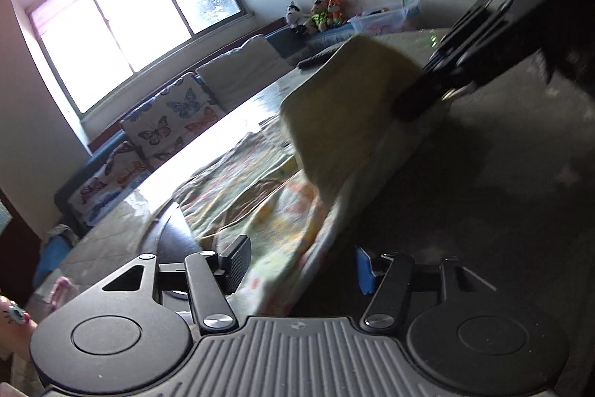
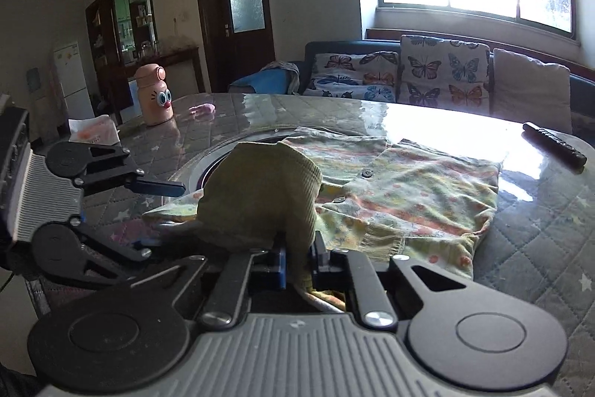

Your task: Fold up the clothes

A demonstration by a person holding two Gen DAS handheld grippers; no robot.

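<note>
A pale floral garment (image 2: 409, 196) with buttons and olive ribbed trim lies spread on the glass-topped table (image 2: 539, 229). My right gripper (image 2: 299, 263) is shut on an olive-backed flap (image 2: 260, 196) of it and holds that flap raised and bent over the rest. The left wrist view shows the same raised flap (image 1: 349, 114), yellowish, pinched by the right gripper (image 1: 420, 103). My left gripper (image 1: 299, 255) is open at the garment's near edge (image 1: 260, 196); cloth lies between its fingers, but the pads do not press on it. It also shows, open, in the right wrist view as the left gripper (image 2: 163, 218).
A black remote (image 2: 554, 147) lies at the table's far right. A pink cartoon-eyed bottle (image 2: 153, 95), a small pink object (image 2: 202, 108) and a tissue pack (image 2: 95, 133) stand far left. A round inset (image 2: 208, 170) sits under the garment. A butterfly-cushion sofa (image 2: 409, 73) runs behind.
</note>
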